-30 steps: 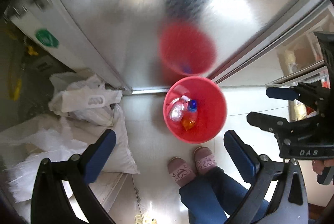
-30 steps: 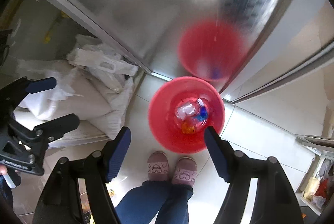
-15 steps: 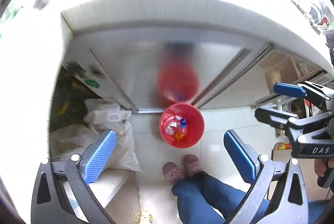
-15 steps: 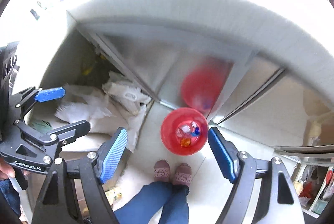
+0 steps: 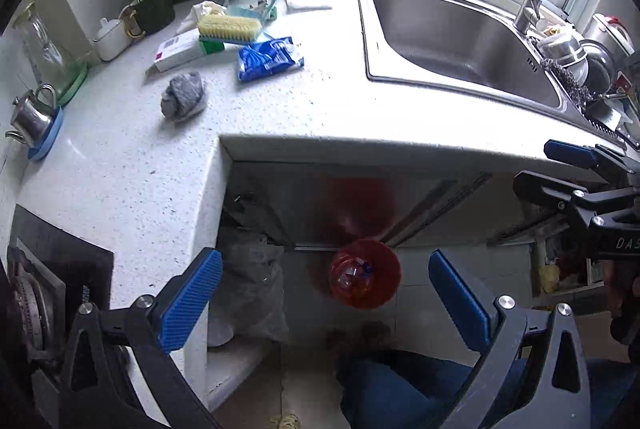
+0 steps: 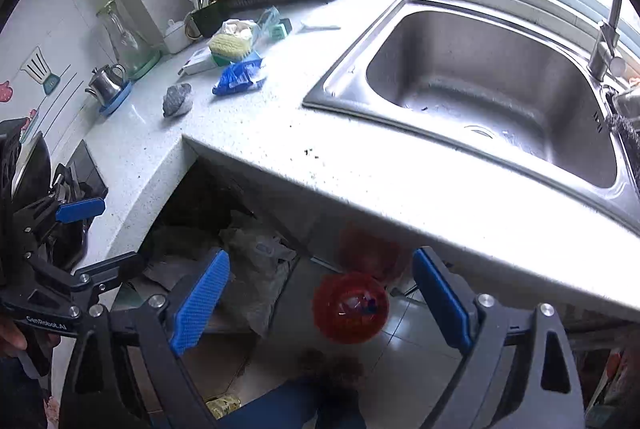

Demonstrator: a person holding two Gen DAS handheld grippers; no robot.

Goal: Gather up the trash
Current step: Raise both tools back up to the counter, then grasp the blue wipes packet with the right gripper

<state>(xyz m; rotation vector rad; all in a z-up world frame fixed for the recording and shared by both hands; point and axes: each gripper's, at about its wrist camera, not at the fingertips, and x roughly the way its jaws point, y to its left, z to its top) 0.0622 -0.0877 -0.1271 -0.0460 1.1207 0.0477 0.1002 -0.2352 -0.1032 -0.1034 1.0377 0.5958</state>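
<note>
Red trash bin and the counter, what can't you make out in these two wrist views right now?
- Contents of the red bin: too small and dim in both views to identify.
- Space under the counter: shadowed, with the left gripper fingers across it.
- Blue packet print: too small to read.
- Faucet: spout top cut off in the right view.
- Right gripper: open, holding nothing.
</note>
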